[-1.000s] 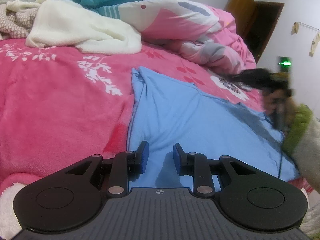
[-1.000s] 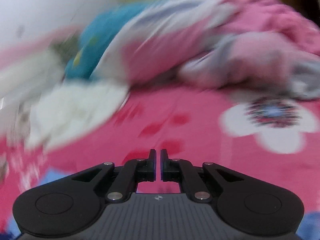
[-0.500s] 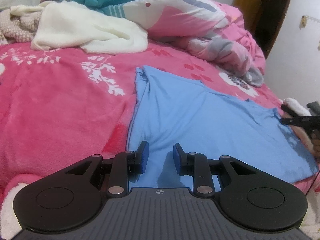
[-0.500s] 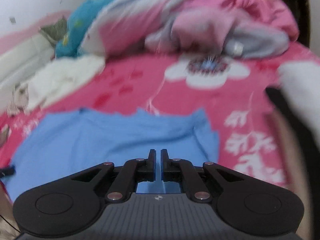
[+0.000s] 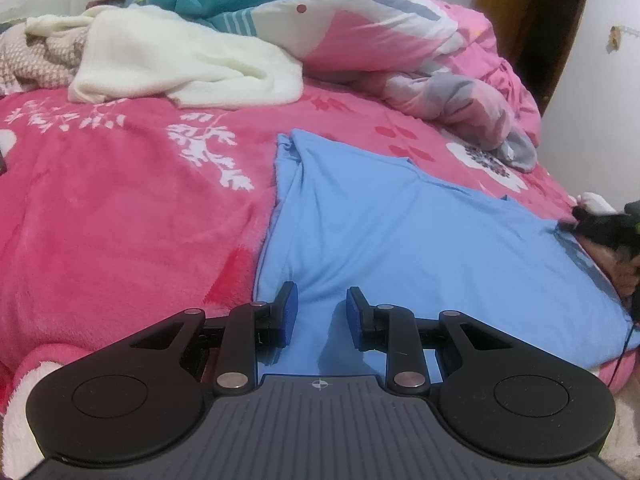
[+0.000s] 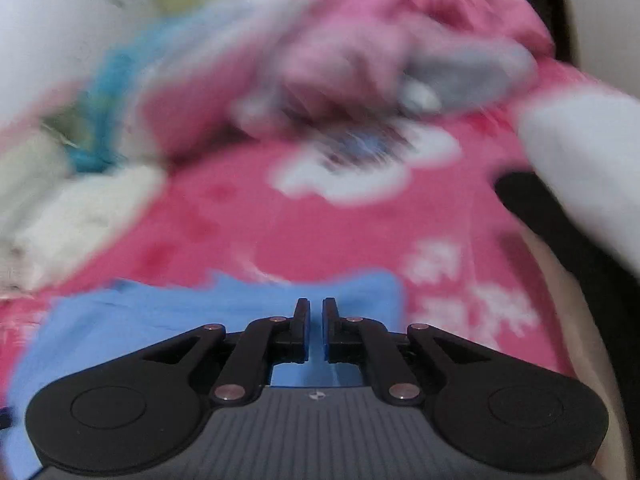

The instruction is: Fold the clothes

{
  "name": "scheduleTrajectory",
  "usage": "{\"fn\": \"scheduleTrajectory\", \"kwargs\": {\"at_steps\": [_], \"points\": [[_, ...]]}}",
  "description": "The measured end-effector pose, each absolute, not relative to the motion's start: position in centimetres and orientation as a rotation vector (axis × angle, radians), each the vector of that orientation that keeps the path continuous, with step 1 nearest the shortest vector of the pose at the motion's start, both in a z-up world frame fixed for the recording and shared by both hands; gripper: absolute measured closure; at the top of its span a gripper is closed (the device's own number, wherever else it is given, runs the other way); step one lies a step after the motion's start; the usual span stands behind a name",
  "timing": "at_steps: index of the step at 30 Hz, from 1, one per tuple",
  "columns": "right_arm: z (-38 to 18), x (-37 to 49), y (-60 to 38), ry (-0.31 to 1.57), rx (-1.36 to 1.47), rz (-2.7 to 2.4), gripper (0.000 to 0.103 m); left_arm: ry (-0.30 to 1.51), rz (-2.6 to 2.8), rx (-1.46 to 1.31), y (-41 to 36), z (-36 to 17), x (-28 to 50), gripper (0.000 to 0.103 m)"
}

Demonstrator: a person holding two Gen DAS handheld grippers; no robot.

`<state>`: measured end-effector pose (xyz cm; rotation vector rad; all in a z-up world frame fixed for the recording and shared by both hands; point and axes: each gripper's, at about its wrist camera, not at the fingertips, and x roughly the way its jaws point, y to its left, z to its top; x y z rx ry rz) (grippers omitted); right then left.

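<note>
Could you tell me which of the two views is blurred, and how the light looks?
Left wrist view: sharp, with fisheye bending at the edges; soft, even light, and the left gripper casts a faint shadow on the blue shirt. Right wrist view: heavy motion blur over the bedding; only the right gripper is crisp.

A bed covered by a pink fleece blanket [image 5: 120,216] with white leaf and flower prints carries everything. The blue shirt [image 5: 400,240] lies spread flat on the blanket, also seen blurred in the right wrist view [image 6: 160,320]. Beyond the shirt's far corner, a cream towel [image 5: 180,68] lies crumpled, with a beige knit cloth [image 5: 36,64] just beside it. Behind the shirt, a bunched pink, white and teal quilt [image 5: 360,36] rests along the blanket's far edge.
</note>
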<state>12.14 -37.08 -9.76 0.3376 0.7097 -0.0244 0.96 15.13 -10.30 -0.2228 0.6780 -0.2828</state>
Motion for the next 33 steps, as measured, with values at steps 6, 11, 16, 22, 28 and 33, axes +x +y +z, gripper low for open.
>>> {"fn": "scheduleTrajectory", "kwargs": {"at_steps": [6,11,16,22,28,33], "points": [[-5.6,8.7,-35.9,0.616,0.322,-0.030,0.100,0.674,-0.281,-0.228,15.1,-10.3,0.9,0.076],[-6.4,12.7,-30.3,0.837,0.304,0.271,0.100,0.653,-0.273,-0.242,15.1,-10.5,0.5,0.076],[-9.4,20.1,-29.6,0.914,0.443,0.157,0.102,0.635,-0.289,-0.259,15.5,-10.8,0.2,0.076],[-5.2,20.6,-26.5,0.880,0.426,0.259,0.099,0.619,-0.326,-0.288,16.3,-11.1,0.2,0.076],[-8.7,22.1,-18.7,1.083,0.283,0.422,0.098,0.614,-0.344,-0.335,16.9,-11.4,0.2,0.076],[-8.7,24.2,-20.9,0.914,0.555,0.172,0.097,0.625,-0.322,-0.364,17.2,-10.7,0.3,0.076]]}}
